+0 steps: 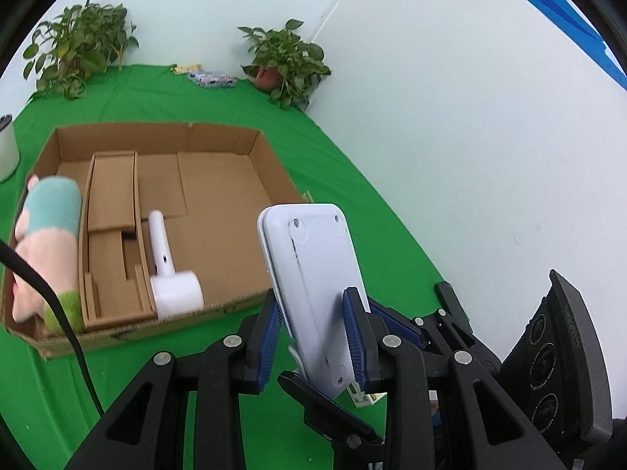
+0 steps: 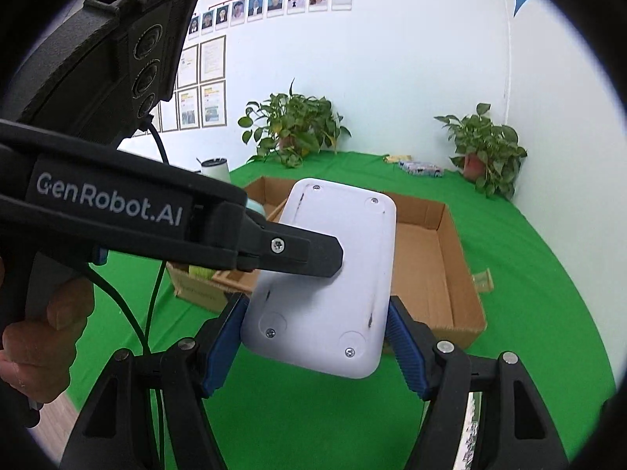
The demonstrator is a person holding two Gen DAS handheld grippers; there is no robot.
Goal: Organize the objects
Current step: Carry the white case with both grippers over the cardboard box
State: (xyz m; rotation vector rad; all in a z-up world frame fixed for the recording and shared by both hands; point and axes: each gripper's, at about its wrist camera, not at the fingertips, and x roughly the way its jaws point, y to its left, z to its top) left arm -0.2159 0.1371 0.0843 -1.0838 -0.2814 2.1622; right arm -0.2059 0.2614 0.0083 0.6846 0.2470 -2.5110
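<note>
Both the left gripper [image 1: 313,337] and right gripper [image 2: 313,342] clamp the white device [image 1: 309,274]; only the left wrist view, lower left, shows a plush toy [image 1: 47,243] in the cardboard box [image 1: 219,137].

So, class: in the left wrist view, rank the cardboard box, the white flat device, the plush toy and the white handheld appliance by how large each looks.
1. Cardboard box
2. White flat device, though nearness inflates it
3. Plush toy
4. White handheld appliance

text: "GenRobot.AI" | on: left gripper [image 2: 313,252] side, white lettering | wall papers: print too small to read
</note>
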